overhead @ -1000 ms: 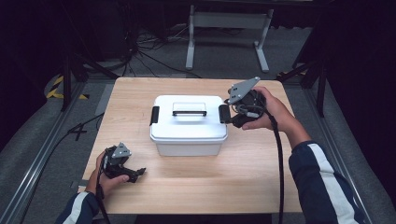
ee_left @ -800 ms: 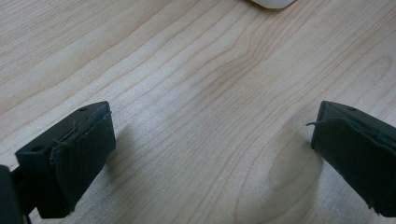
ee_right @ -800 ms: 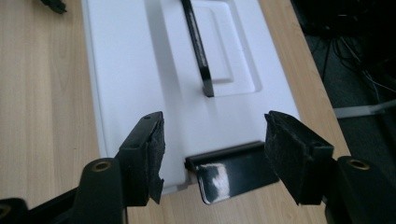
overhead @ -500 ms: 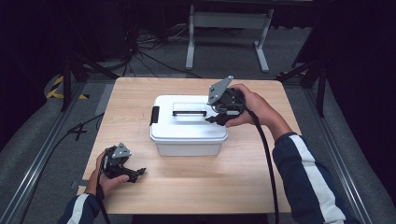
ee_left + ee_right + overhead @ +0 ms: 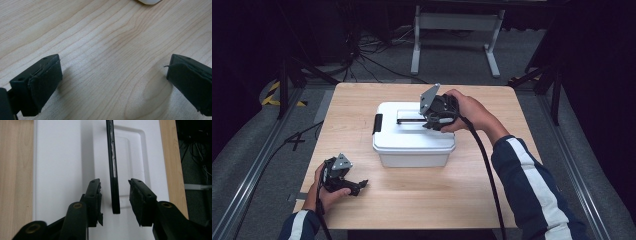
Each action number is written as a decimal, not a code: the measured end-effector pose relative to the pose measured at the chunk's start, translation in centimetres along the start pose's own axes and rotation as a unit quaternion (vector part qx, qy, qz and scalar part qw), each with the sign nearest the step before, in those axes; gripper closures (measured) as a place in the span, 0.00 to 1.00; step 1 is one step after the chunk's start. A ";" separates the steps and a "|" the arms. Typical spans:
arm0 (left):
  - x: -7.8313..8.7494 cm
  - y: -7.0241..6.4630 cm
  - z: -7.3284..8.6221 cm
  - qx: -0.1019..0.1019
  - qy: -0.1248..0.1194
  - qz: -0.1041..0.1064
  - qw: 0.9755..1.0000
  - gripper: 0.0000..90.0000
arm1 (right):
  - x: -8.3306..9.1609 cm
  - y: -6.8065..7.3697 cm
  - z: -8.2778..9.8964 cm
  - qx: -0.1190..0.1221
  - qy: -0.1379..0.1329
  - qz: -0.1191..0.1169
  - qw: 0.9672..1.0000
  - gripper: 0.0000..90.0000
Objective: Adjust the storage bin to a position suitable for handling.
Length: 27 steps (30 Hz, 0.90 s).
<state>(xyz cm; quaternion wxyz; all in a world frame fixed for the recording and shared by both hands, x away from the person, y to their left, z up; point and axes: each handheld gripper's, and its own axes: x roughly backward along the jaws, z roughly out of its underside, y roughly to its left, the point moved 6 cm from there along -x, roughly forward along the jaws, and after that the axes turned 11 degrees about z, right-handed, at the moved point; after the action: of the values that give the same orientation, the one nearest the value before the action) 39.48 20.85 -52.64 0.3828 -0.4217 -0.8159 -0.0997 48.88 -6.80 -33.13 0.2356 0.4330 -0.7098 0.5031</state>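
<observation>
Right gripper view: the black handle (image 5: 113,170) of the white box (image 5: 62,170) is seen standing on edge between the fingers (image 5: 95,202) of the right gripper (image 5: 113,200), which have just been closing but are not yet pressed on it; a gap is left on each side. Compared with a second ago, this gripper has been brought from the box's right end to over its lid (image 5: 412,132), so a grasp on the handle is judged to be close. The box, smooth rounded plastic with dark side latches, is set mid-counter (image 5: 452,200) on pale wood grain. The left gripper (image 5: 343,181) is rested near the front left edge, its padded fingers (image 5: 46,82) spread wide over bare wood.
</observation>
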 end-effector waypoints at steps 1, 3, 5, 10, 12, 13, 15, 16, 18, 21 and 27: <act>0.0 0.0 0.0 0.003 0.000 -0.002 1.000 0.01 | 0.1 0.1 -0.2 -0.001 0.000 -0.006 1.000 0.73; 0.1 0.2 0.0 -0.008 -0.001 -0.009 1.000 0.01 | -0.2 0.1 -0.6 0.005 0.004 -0.009 1.000 0.76; 0.1 0.1 0.0 -0.007 -0.001 -0.009 1.000 0.01 | -0.6 0.3 -0.7 0.019 0.016 -0.015 1.000 0.81; 0.1 0.0 0.1 0.003 -0.002 -0.007 1.000 0.01 | -1.1 0.2 -1.0 0.032 0.026 -0.012 0.999 0.92; 0.1 0.0 0.1 0.001 -0.002 -0.009 1.000 0.01 | -1.2 0.0 -1.0 0.029 0.022 -0.013 0.999 0.93; 0.1 0.0 0.1 0.001 -0.003 -0.009 1.000 0.01 | -1.3 -0.1 -1.0 0.030 0.021 -0.012 0.999 0.93; 0.2 0.0 0.1 -0.001 0.000 -0.008 1.000 0.01 | -1.3 -0.2 -0.9 0.029 0.019 -0.013 0.999 0.94; 0.2 0.0 0.1 -0.001 0.000 -0.008 1.000 0.01 | -1.2 -0.3 -0.9 0.030 0.017 -0.013 0.999 0.94; 0.2 0.1 0.1 -0.004 0.001 -0.008 1.000 0.01 | -1.2 -0.3 -0.9 0.031 0.016 -0.012 0.999 0.94; 0.2 0.1 0.1 -0.004 -0.001 -0.009 1.000 0.01 | -1.0 -0.6 -1.1 0.031 0.006 -0.011 0.999 0.94; 0.2 0.1 0.1 -0.004 -0.001 -0.009 1.000 0.01 | -0.6 -0.9 -1.5 0.035 -0.011 -0.008 0.999 0.94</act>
<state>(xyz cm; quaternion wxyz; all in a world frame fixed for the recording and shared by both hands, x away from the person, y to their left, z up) 39.45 21.03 -52.59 0.3796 -0.4160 -0.8196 -0.1059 49.81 -5.29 -32.55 0.2165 0.4521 -0.6907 0.5212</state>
